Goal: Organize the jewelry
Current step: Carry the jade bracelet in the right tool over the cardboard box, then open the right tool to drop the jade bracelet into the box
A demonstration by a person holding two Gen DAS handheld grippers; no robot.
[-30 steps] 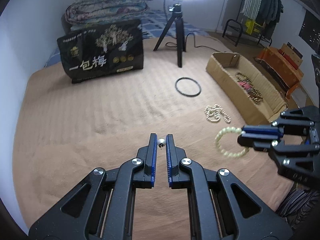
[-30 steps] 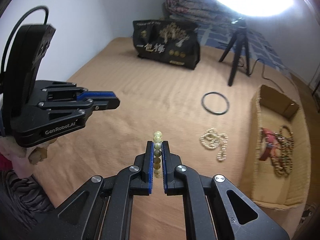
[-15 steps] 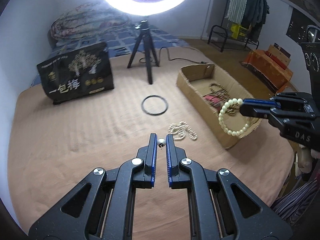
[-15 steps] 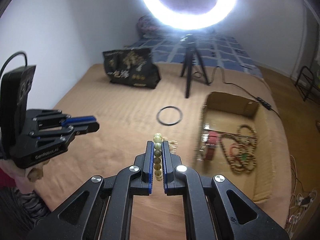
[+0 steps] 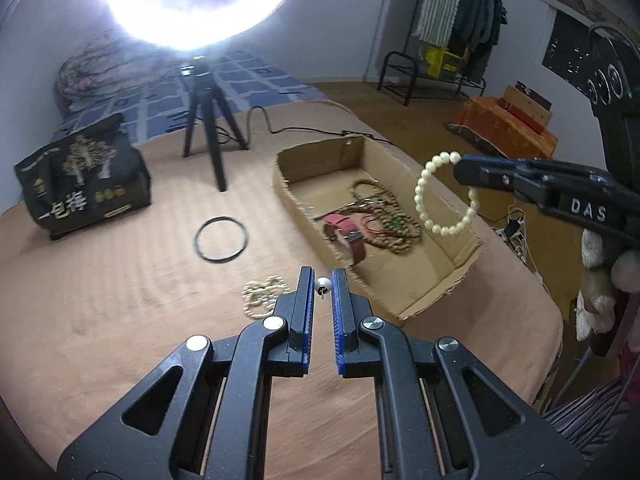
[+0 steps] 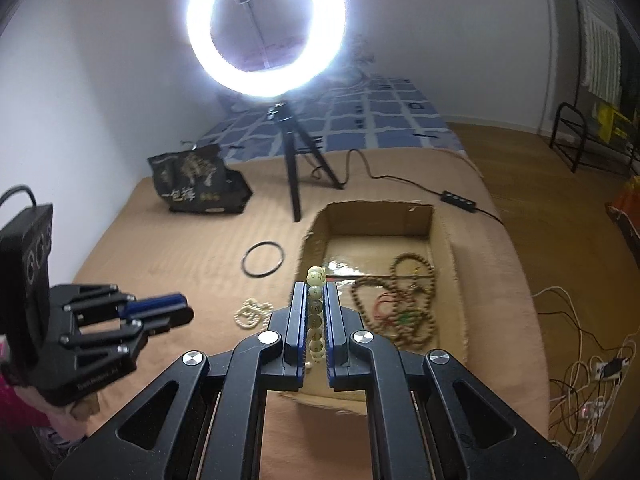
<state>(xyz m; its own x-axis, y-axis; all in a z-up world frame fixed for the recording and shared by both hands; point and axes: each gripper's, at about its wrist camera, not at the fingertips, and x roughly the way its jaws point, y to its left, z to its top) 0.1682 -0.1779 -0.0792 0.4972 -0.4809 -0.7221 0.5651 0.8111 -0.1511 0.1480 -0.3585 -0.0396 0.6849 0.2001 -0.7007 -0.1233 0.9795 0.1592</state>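
The right tongs (image 6: 312, 320), clamped on the pale bead bracelet (image 5: 446, 196), hang above the cardboard box (image 5: 464, 276); the bracelet's ring dangles over its near end. The left tongs (image 5: 321, 286), pinching a small pearl earring (image 5: 322, 285), sit just left of the box.

the left wrist view looks forward along its own fingers, low and close over the tan bed cover (image 5: 120, 340), angled right toward the cardboard box (image 5: 466, 258). the right wrist view sits higher, perhaps directly over the box's near end (image 6: 320, 402). both share the box, black ring (image 5: 221, 237) and ring light (image 6: 266, 26).
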